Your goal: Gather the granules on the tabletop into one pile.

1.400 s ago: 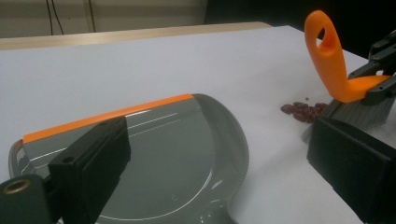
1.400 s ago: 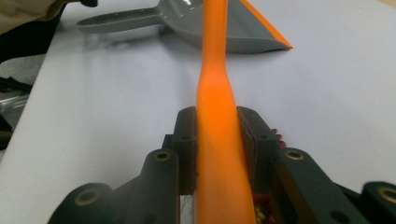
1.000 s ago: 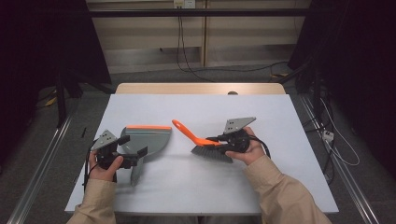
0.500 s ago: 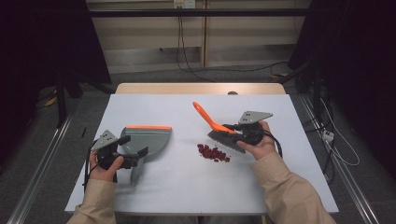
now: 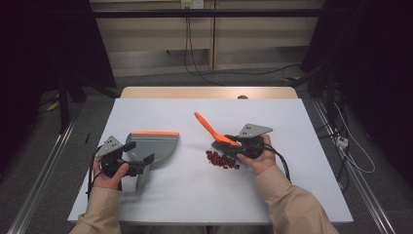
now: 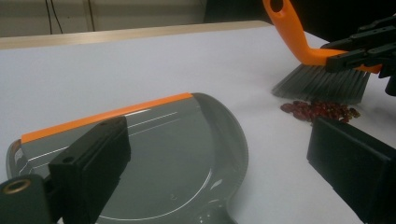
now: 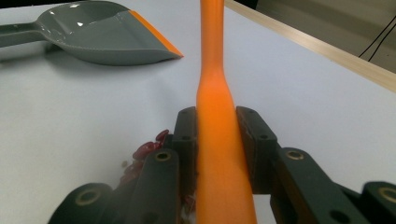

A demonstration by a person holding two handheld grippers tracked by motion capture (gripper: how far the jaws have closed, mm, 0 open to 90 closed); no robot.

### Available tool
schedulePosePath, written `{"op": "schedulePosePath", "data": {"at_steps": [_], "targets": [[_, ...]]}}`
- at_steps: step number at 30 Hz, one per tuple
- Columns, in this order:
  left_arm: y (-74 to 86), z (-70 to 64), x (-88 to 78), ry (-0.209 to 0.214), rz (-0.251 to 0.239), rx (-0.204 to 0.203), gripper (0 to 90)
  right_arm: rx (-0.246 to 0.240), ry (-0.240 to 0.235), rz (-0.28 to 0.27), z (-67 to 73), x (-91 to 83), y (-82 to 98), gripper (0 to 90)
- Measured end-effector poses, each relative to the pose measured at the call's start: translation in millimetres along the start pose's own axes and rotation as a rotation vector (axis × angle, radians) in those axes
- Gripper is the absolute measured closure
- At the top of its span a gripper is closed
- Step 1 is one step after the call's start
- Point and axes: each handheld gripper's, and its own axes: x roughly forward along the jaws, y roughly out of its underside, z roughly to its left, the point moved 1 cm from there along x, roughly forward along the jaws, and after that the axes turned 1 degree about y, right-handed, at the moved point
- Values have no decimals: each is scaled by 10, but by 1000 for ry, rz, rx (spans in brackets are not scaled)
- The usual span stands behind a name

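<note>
A grey dustpan [image 5: 155,145] with an orange lip lies flat at the left of the white table [image 5: 302,122]. My left gripper [image 5: 139,152] stands open at the pan's handle end, its jaws wide apart on either side of the pan [image 6: 177,154]. My right gripper [image 5: 229,141] is shut on the orange handle [image 7: 215,116] of a brush [image 5: 207,126]. Its grey bristles [image 6: 322,84] rest just behind a small pile of red beans [image 5: 221,160]. The beans [image 6: 320,111] lie between brush and dustpan [image 7: 102,32], a hand's width from the pan.
A wooden strip [image 5: 209,92] runs along the table's far edge. Cables [image 5: 195,53] hang and trail on the floor behind, and metal rails [image 5: 39,180] flank the table. Bare white surface surrounds the pan and the beans.
The right gripper lifted the brush off the beans and moved right, uncovering the pile, then came back slightly left so the bristles sit behind it. The left gripper and dustpan stayed still.
</note>
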Motion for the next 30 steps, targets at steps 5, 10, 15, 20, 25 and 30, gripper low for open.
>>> {"op": "schedulePosePath", "data": {"at_steps": [5,10,15,20,25,30], "targets": [[-2,11,-7,1,2,5,59,-6,3,-13,55,74,-37,711],[-2,17,-8,0,0,3,60,21,2,-21,39,78,-47,711],[-3,14,-7,0,-1,2,59,14,11,-32,33,6,-74,711],[-5,16,-18,1,-4,3,59,38,84,-5,-100,-196,-46,710],[-4,4,-9,4,-4,1,60,117,135,70,-190,-348,87,708],[-10,0,-3,11,-11,-6,60,180,162,130,-171,-450,30,664]]}}
